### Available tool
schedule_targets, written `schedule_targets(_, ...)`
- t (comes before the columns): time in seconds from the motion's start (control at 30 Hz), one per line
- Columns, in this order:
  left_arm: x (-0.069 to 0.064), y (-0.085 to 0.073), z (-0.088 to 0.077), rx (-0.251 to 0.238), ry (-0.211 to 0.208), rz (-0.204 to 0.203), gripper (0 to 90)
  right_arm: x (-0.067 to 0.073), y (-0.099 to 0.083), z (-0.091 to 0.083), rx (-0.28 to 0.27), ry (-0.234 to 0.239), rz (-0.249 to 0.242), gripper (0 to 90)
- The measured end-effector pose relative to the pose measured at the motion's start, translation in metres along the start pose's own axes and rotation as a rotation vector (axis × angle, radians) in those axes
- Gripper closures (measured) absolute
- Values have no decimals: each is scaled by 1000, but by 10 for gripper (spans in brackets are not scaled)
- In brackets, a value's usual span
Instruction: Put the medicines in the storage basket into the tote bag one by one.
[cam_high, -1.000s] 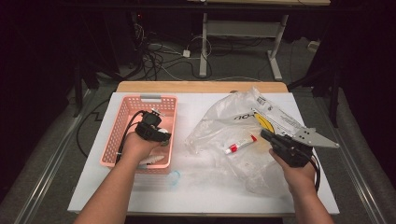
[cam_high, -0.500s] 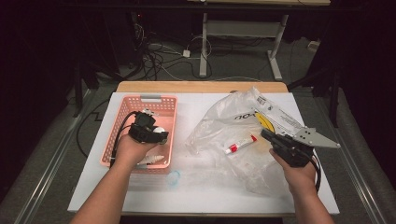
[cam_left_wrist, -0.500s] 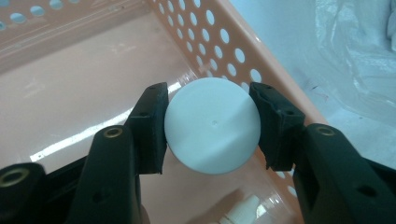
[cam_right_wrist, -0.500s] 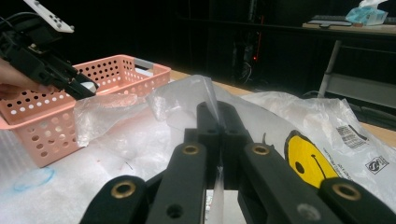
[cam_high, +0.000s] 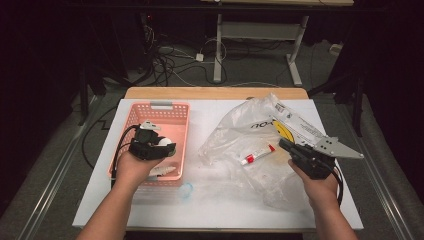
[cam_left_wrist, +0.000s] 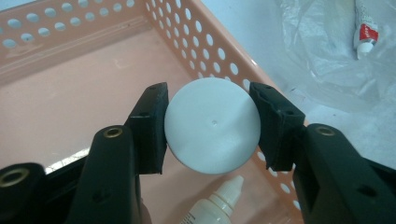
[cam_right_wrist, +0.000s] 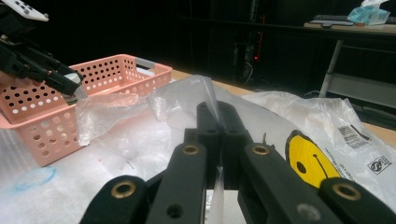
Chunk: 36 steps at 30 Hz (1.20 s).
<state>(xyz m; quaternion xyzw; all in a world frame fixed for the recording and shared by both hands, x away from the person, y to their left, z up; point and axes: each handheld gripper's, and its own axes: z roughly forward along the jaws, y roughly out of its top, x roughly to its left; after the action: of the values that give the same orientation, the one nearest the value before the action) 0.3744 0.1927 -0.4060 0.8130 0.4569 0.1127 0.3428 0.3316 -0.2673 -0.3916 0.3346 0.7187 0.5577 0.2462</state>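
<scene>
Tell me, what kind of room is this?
Probably a lab or workshop set up for recording handling tasks. A covered table holds a pink basket and plastic bags, loose cables run across the floor, and another desk stands behind in the dark.

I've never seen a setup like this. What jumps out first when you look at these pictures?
Probably the pink basket at the table's left, where the left gripper clamps a round white cap above a small dropper bottle lying inside. To the right sprawls a crumpled clear plastic bag with a yellow smiley face, its film pinched in the shut right gripper; a red-and-white tube lies in it.
</scene>
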Motion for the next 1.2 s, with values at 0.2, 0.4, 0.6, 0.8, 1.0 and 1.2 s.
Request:
schedule_targets(0.2,-7,-7,-7,-32,0,26,487,0,0,0,0,-1,-1,900)
schedule_targets(0.4,-13,-15,-11,-72,-1,23,488,0,-1,1,3,1,-1,900)
schedule_targets(0.6,-16,-27,-15,-122,-27,6,488,1,-1,1,4,2,-2,900)
schedule_targets(0.8,-20,-39,-17,-174,-36,-4,488,2,-2,3,11,3,-7,900)
schedule_targets(1.0,-25,-43,-25,-219,-33,15,488,3,-2,2,13,1,-6,900)
schedule_targets(1.2,-29,-43,-31,-263,-74,4,488,3,-1,1,9,4,-8,900)
